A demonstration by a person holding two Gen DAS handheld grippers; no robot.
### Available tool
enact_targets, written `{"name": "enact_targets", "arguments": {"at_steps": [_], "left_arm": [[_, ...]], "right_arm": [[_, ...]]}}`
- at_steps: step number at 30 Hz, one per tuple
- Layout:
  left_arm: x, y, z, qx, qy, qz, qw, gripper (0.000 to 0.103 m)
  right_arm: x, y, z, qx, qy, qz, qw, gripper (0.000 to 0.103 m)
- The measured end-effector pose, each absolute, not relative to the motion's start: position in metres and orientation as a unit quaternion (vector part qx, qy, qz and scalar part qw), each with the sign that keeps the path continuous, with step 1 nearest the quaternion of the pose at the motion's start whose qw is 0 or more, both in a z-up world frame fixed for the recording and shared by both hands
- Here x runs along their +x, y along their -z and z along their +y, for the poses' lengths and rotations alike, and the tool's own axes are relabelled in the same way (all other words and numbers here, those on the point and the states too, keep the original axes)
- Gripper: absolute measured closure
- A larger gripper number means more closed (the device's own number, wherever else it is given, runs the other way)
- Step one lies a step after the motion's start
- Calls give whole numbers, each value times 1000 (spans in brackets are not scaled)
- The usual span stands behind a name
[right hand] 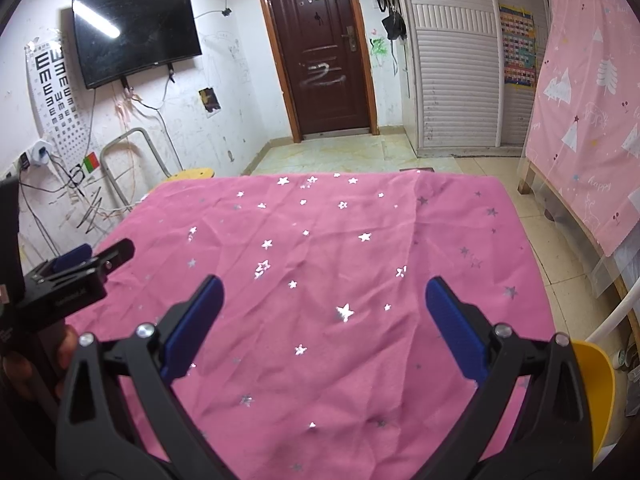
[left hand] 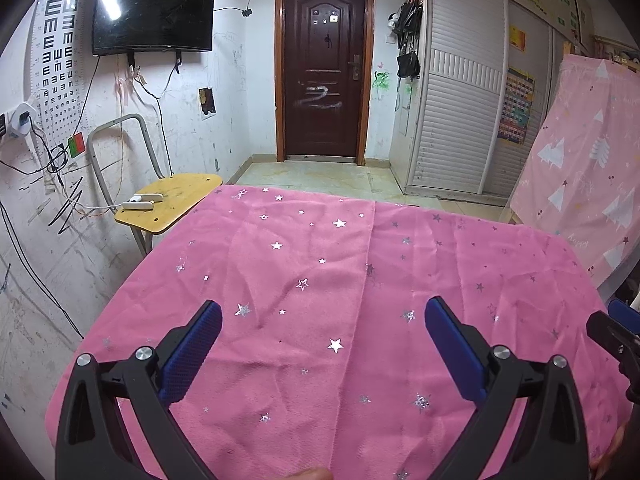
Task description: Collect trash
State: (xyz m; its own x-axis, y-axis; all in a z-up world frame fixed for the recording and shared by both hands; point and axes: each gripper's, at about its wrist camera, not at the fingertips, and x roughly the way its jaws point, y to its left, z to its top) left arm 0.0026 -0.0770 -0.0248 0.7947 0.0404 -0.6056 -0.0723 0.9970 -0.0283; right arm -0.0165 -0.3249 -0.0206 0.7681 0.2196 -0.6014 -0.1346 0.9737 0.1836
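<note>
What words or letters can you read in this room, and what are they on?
"E": the same letter in rows, turned different ways, on the eye chart left of the TV.
"happy": on the pink tree-print sheet at the right.
"Happy": faint, on the same sheet in the left view.
Colourful wall chart, yellow notice, door sticker: too small to read.
Left claw has embossed lettering: too blurred.

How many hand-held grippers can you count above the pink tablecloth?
2: the left hand-held gripper over the tablecloth's left side, the right hand-held gripper over its right. Both stand open, holding nothing.
</note>
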Motion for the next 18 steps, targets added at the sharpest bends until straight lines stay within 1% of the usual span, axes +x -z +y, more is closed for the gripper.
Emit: {"name": "enact_targets", "arguments": {"at_steps": [18], "left_arm": [[0, 25, -76, -30, -30, 316, 948, 9]], "right_arm": [[-16, 21, -325, 65, -95, 328, 938, 6]]}}
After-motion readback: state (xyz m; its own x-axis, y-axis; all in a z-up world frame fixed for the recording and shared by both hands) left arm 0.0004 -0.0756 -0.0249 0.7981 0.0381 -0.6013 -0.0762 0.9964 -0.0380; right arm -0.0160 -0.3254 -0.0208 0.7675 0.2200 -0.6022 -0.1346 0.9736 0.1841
